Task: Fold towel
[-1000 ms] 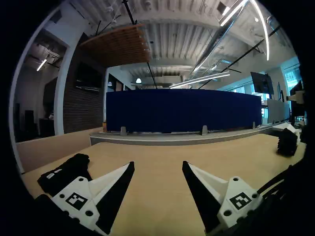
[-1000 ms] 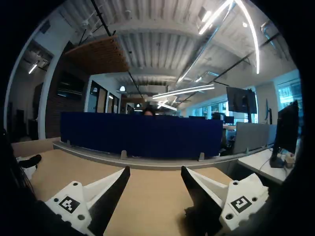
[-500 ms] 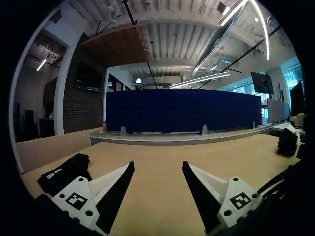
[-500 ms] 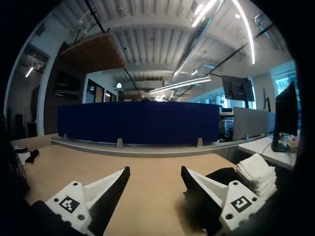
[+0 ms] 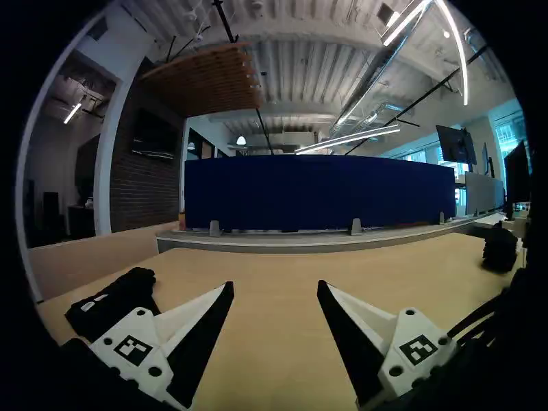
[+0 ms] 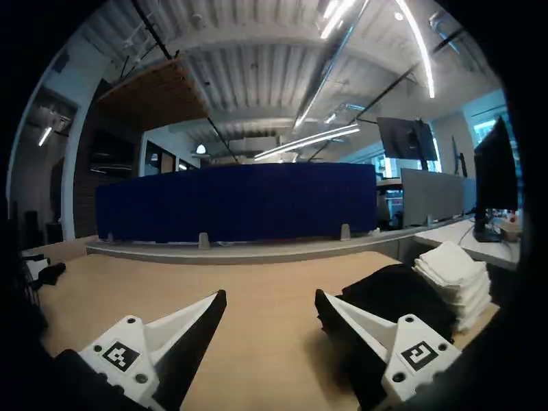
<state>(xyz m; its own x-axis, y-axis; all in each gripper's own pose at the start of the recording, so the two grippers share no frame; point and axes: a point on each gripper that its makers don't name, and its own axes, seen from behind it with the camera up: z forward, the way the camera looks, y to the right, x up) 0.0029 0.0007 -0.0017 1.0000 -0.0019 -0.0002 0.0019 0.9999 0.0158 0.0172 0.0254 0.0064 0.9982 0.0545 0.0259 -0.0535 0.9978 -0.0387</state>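
right gripper view: tool (image 6: 270, 296) wide, empty

Towel (image 6: 404, 294) on the table (image 6: 260, 288), folded stack (image 6: 455, 277) just right of it — partition (image 6: 236, 202) behind.

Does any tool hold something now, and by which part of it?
Nothing is held. The left tool and the right tool are both open over the table.

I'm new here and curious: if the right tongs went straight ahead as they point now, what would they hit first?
Likely the blue divider, far across the table: the right tongs point straight at it. The black towel sits just right of that line; depth is unclear.
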